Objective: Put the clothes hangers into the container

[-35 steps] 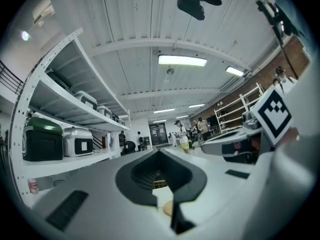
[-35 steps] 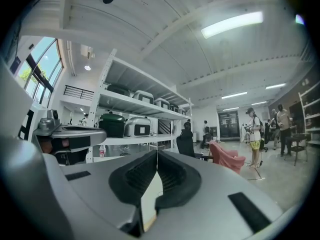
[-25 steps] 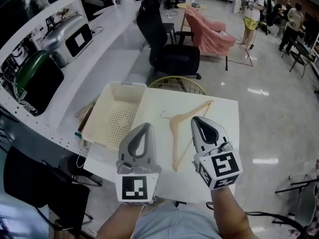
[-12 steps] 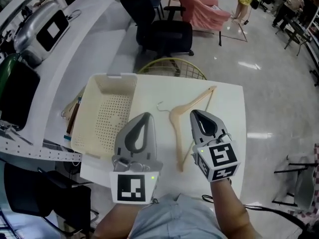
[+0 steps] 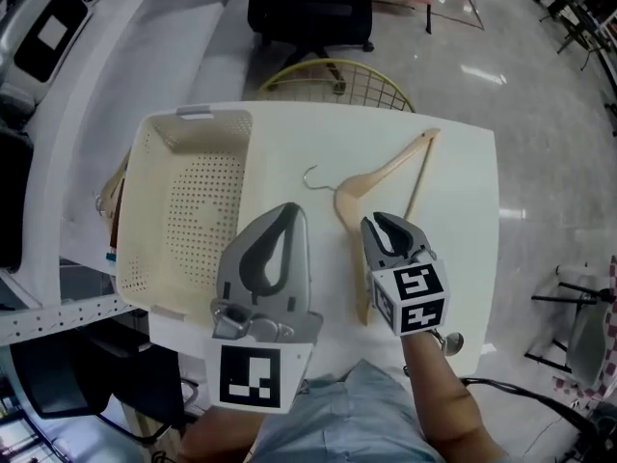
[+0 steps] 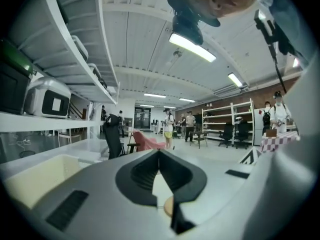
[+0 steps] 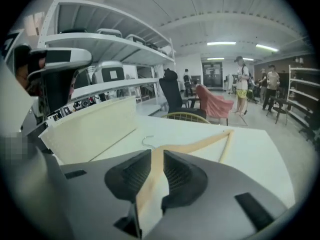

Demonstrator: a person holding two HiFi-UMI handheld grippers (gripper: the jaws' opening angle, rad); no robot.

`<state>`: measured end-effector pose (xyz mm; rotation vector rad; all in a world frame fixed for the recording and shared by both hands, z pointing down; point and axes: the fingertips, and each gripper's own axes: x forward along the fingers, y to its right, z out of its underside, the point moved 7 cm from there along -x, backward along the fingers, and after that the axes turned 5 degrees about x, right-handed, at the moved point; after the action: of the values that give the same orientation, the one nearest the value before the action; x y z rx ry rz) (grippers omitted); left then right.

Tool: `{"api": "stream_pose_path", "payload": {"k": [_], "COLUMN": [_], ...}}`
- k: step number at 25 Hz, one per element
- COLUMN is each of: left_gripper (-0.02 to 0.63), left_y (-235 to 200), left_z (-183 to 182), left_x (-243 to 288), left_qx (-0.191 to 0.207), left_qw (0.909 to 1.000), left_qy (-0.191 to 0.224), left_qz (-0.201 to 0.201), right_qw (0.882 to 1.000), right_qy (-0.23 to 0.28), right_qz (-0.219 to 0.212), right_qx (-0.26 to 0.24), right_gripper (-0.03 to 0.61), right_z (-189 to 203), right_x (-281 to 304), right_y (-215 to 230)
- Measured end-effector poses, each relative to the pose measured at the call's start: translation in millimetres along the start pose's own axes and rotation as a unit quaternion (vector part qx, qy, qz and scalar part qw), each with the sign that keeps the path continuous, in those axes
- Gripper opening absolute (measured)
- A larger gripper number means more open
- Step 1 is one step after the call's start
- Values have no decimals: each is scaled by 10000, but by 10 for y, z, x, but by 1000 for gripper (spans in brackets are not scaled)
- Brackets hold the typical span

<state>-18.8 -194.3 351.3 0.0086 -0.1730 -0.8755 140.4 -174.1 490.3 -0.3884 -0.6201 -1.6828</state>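
Observation:
A wooden clothes hanger [image 5: 371, 183] with a metal hook lies flat on the white table [image 5: 289, 143]. To its left stands an empty cream perforated basket [image 5: 198, 119]. My right gripper [image 5: 378, 222] is low over the hanger's near arm. Its jaws have just been opening and now stand slightly apart with that arm [image 7: 200, 144] running between them; the pads do not visibly press on it. In its own view the right gripper [image 7: 156, 154] points along the hanger towards the hook. My left gripper [image 5: 289, 208] hovers beside the basket, jaw tips together and holding nothing [image 6: 159, 153].
A yellow wire stool [image 5: 333, 75] and a black office chair [image 5: 308, 8] stand behind the table. White shelving [image 5: 58, 162] with appliances runs along the left. Several people [image 7: 242, 84] stand far off on the open floor.
Both grippers have come lower and further over the table. The right one has sunk onto the hanger's near arm and its jaws have parted. The hanger has not moved.

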Motion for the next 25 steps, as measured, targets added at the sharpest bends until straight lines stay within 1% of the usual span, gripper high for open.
{"api": "stream_pose_path", "payload": {"k": [1, 4, 8, 10, 15, 17, 19, 20, 21, 22, 23, 24, 25], "left_gripper": [11, 12, 12, 11, 11, 11, 11, 12, 11, 12, 12, 11, 12], "left_y": [-14, -62, -120, -138, -197, -211, -219, -222, -225, -229, -232, -235, -239], "left_z": [31, 127, 258, 308, 392, 395, 385, 378, 373, 369, 364, 358, 354], "left_x": [20, 85, 218, 272, 332, 328, 319, 315, 312, 308, 304, 299, 291], "left_qx": [-66, -212, -332, -378, -465, -474, -471, -469, -467, -459, -448, -438, -432], "left_qw": [9999, 9993, 9986, 9982, 9974, 9973, 9974, 9975, 9975, 9976, 9977, 9978, 9979], "left_qy": [-68, -241, -312, -349, -433, -442, -433, -423, -418, -416, -412, -407, -405], "left_qz": [39, 166, 274, 314, 352, 348, 338, 330, 317, 304, 291, 282, 275], "right_qw": [9999, 9988, 9974, 9963, 9944, 9941, 9932, 9921, 9908, 9899, 9896, 9897, 9897], "right_qy": [-139, -466, -696, -825, -989, -1053, -1162, -1255, -1351, -1413, -1432, -1428, -1422], "right_qz": [22, 111, 148, 237, 320, 240, 101, 15, -69, -114, -92, -11, 92], "right_qx": [52, 111, 120, 29, -189, -113, 38, 55, 31, -9, -52, -94, -118], "right_gripper": [92, 115, 143, 153, 146, 129, 134, 148, 216, 262, 268, 257, 227], "right_z": [71, 243, 370, 413, 409, 406, 419, 429, 440, 449, 458, 463, 463], "right_x": [38, 136, 282, 321, 372, 379, 399, 419, 442, 462, 475, 479, 479], "right_y": [0, -16, -40, -38, -120, -149, -165, -186, -221, -256, -275, -272, -251]}}
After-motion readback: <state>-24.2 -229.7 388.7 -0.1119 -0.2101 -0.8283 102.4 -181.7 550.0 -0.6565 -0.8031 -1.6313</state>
